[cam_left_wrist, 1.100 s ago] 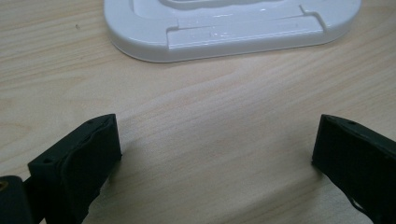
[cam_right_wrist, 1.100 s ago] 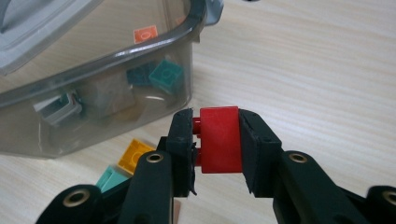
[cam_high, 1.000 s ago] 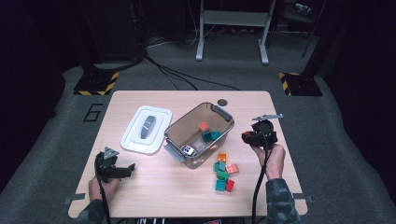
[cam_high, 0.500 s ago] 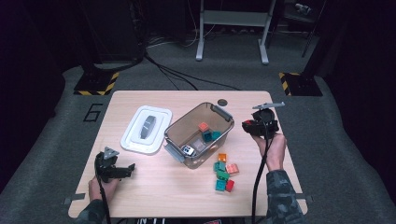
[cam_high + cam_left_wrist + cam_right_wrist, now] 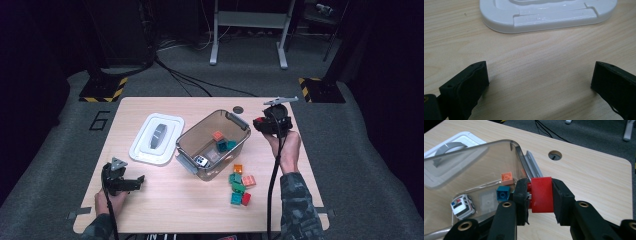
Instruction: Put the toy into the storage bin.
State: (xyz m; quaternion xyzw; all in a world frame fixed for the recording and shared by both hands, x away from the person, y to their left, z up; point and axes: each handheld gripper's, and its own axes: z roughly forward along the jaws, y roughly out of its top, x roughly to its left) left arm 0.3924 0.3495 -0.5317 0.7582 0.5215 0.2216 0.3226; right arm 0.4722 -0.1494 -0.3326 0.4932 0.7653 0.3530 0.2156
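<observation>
Your right gripper (image 5: pixel 540 195) clamps a red brick (image 5: pixel 541 194) at the clear bin's (image 5: pixel 239 129) three o'clock; your left gripper (image 5: pixel 539 82) gapes wide.

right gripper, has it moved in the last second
Yes. The right gripper, shut on the red brick, moved farther up the table, toward the round hole.

High view sits above my side of the counter (image 5: pixel 150 210), looking forward and down, far enough back to take in the whole top plus the floor beyond. My left gripper view rides low and close, looking along the fingers (image 5: pixel 466 86) at the white lid (image 5: pixel 544 15). My right gripper view looks down into the clear bin (image 5: pixel 474 170); it shares bin and lid with the high view.
</observation>
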